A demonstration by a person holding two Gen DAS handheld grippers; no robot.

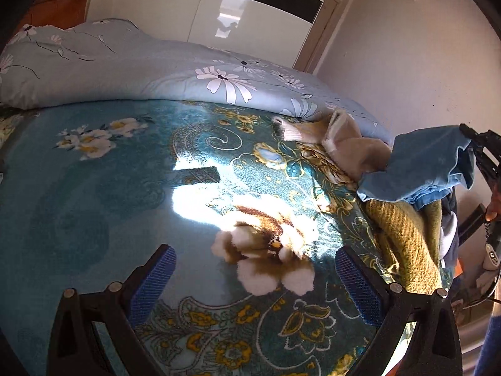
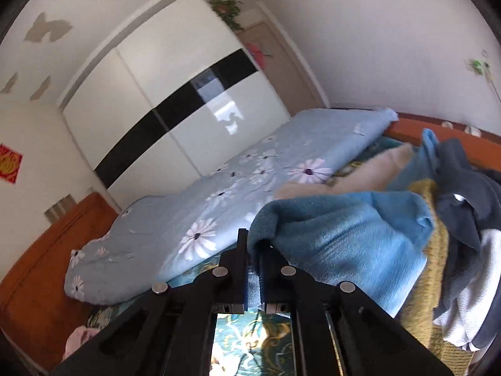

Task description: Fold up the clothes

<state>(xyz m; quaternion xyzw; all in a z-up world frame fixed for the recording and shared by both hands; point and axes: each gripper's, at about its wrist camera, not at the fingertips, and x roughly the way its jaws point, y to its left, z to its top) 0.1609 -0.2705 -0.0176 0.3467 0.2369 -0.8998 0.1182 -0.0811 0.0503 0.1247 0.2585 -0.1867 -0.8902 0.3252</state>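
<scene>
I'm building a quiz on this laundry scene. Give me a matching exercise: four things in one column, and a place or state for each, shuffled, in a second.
Things:
1. left gripper
2. right gripper
3. mustard knit garment
4. floral quilt

Places or states:
A. bunched along the far side of the bed
B. shut on the blue garment
C. open above the teal blanket
D. in the pile, under the blue garment

Pairs: 1-C, 2-B, 3-D, 4-A

text: "G" | on: grey handheld device point(image 1: 492, 255) | right edge
</scene>
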